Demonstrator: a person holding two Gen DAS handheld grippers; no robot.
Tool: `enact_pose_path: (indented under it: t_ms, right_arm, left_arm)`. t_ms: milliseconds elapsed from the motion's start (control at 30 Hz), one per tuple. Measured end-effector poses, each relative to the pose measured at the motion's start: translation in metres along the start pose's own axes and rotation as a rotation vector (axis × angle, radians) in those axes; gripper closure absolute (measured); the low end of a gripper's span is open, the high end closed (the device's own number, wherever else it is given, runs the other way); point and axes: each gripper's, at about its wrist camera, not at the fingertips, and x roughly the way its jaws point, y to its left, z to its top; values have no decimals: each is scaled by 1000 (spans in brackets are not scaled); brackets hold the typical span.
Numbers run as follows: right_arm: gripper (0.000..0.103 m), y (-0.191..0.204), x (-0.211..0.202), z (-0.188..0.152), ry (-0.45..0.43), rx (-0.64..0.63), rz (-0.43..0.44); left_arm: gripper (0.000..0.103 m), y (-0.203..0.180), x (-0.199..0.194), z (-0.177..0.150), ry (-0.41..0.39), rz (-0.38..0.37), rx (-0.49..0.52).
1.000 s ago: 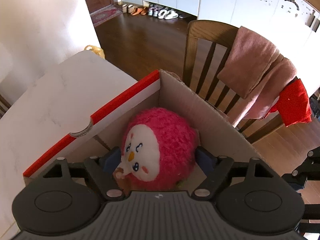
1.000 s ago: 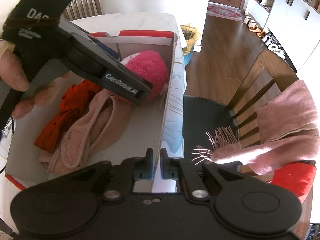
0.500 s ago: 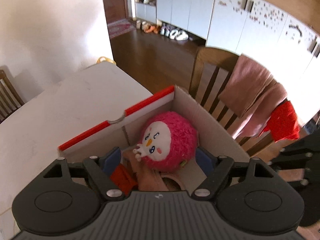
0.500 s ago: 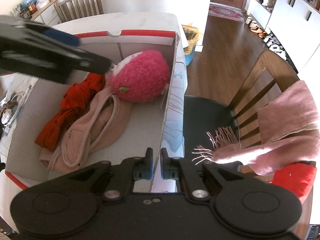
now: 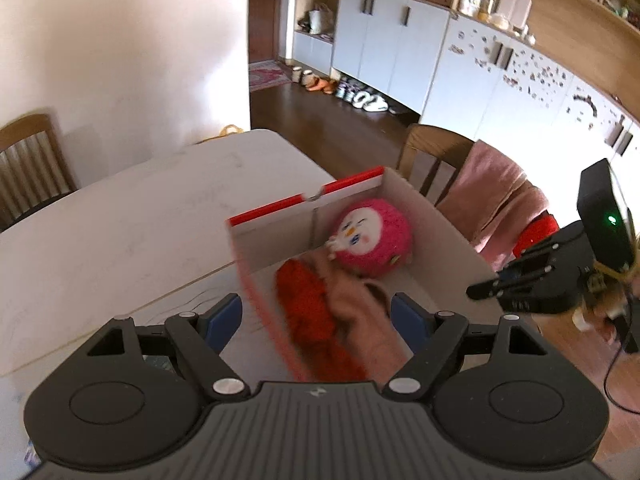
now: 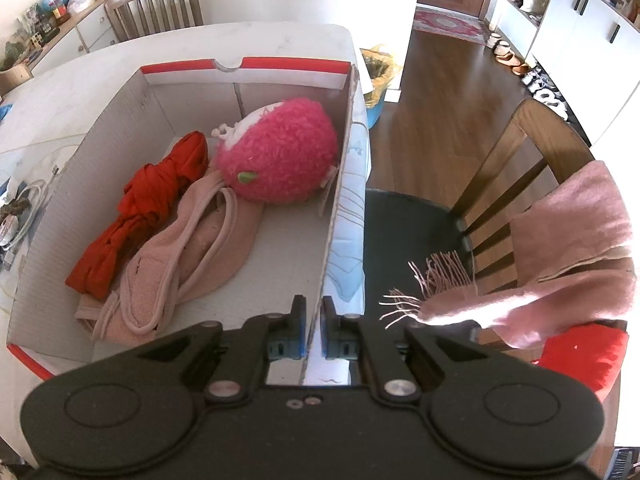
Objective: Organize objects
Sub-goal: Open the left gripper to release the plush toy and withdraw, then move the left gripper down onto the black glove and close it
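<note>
Our right claw (image 6: pixel 314 330) pinches the cardboard box (image 6: pixel 340 184) wall; our left claw (image 5: pixel 316 318) gapes, pink plush bird (image 5: pixel 372 236) ahead.

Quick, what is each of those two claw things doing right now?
Left gripper: jaws wide open, holding nothing.
Right gripper: jaws closed on the cardboard box wall.

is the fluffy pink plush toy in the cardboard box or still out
In. The fluffy pink plush toy lies inside the cardboard box, in its far corner, beside the red cloth; the open left gripper is clear of it.
</note>
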Motion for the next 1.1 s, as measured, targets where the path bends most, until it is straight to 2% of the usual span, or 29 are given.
enact_pose_path:
  t_ms: [167, 533, 633, 667, 733, 833, 967, 1100]
  right_arm:
    - [97, -1, 0, 0, 1, 12, -1]
    - [98, 4, 6, -2, 26, 7, -20]
    - [98, 4, 6, -3, 31, 6, -23]
    - [98, 5, 7, -3, 32, 7, -24]
    - [98, 5, 7, -4, 36, 9, -25]
    - [98, 6, 9, -5, 44, 6, -30]
    - [98, 7, 11, -5, 50, 5, -34]
    - [98, 8, 11, -5, 54, 4, -37]
  left_arm:
    - [19, 35, -31, -35, -18, 36, -91]
    - [19, 89, -63, -130, 5, 192, -280]
    - [15, 103, -69, -153, 16, 228, -329]
    - [9, 110, -73, -161, 19, 244, -350]
    - [4, 120, -77, -176, 20, 280, -405]
    - [3, 137, -78, -194, 27, 311, -473]
    - [1, 150, -69, -214, 55, 385, -473]
    - [1, 158, -53, -229, 92, 390, -452]
